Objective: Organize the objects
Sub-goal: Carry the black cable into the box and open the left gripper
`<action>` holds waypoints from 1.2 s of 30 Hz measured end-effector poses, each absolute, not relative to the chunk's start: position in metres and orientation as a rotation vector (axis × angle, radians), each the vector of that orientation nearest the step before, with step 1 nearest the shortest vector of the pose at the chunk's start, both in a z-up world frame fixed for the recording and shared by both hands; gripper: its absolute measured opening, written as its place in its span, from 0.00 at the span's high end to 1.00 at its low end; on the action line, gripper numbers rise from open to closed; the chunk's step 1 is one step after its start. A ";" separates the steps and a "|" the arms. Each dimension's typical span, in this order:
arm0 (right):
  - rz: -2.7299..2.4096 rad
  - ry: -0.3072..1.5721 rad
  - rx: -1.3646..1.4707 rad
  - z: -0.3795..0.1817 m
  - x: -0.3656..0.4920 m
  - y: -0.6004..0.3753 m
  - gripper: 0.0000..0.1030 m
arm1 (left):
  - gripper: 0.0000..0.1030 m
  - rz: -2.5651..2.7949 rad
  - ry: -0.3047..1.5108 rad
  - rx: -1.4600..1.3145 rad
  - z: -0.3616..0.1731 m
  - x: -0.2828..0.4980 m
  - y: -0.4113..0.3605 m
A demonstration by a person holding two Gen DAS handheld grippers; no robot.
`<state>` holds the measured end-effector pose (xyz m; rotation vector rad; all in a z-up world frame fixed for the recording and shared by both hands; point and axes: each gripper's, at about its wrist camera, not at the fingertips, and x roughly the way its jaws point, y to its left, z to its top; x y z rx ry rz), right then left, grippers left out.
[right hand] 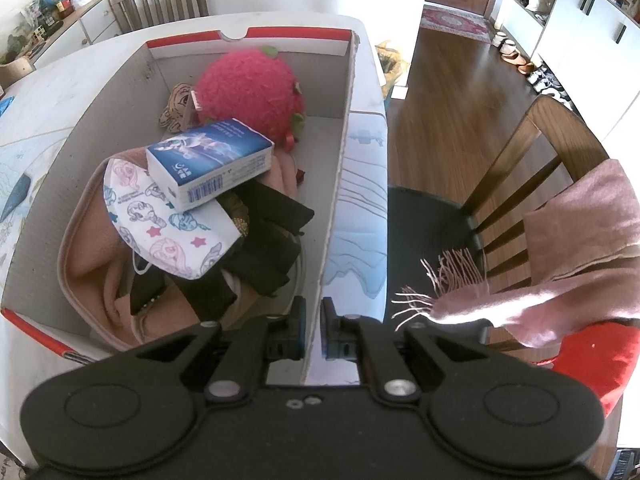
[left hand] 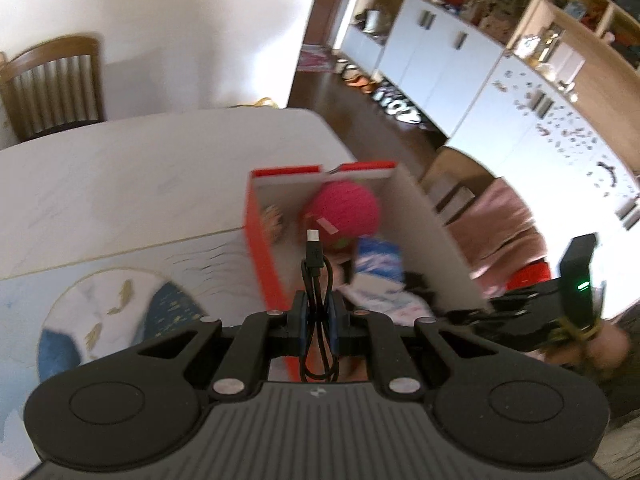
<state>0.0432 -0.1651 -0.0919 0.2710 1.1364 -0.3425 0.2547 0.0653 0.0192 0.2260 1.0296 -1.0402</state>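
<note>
My left gripper (left hand: 318, 320) is shut on a coiled black USB cable (left hand: 316, 280), whose plug sticks up over the red-and-white cardboard box (left hand: 260, 248). The box holds a pink plush ball (right hand: 250, 88), a blue tissue pack (right hand: 212, 160), a patterned face mask (right hand: 168, 232), black cloth pieces (right hand: 272, 236) and pink fabric (right hand: 92, 252). My right gripper (right hand: 314, 320) is shut on the box's right wall (right hand: 340, 184) at its near end. The right gripper also shows in the left wrist view (left hand: 520, 316), blurred, at the box's right side.
The box stands near the right edge of a white table (left hand: 120, 168) with a blue patterned mat (left hand: 100, 320). A wooden chair (right hand: 520, 184) draped with a pink scarf (right hand: 580, 240) stands right of the table. Another chair (left hand: 52, 84) is at the far side. Cabinets (left hand: 440, 52) line the room.
</note>
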 end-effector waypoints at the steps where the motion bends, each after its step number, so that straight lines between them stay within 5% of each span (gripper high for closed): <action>1: -0.343 1.137 0.271 -0.092 0.043 -0.165 0.94 | 0.91 -1.059 1.034 0.217 0.023 0.254 0.060; 10: -0.342 1.136 0.272 -0.092 0.044 -0.165 0.94 | 0.91 -1.139 1.056 0.181 0.028 0.248 0.006; 36: -0.335 1.129 0.275 -0.093 0.043 -0.165 0.93 | 0.91 -0.965 1.199 0.361 -0.095 0.272 -0.070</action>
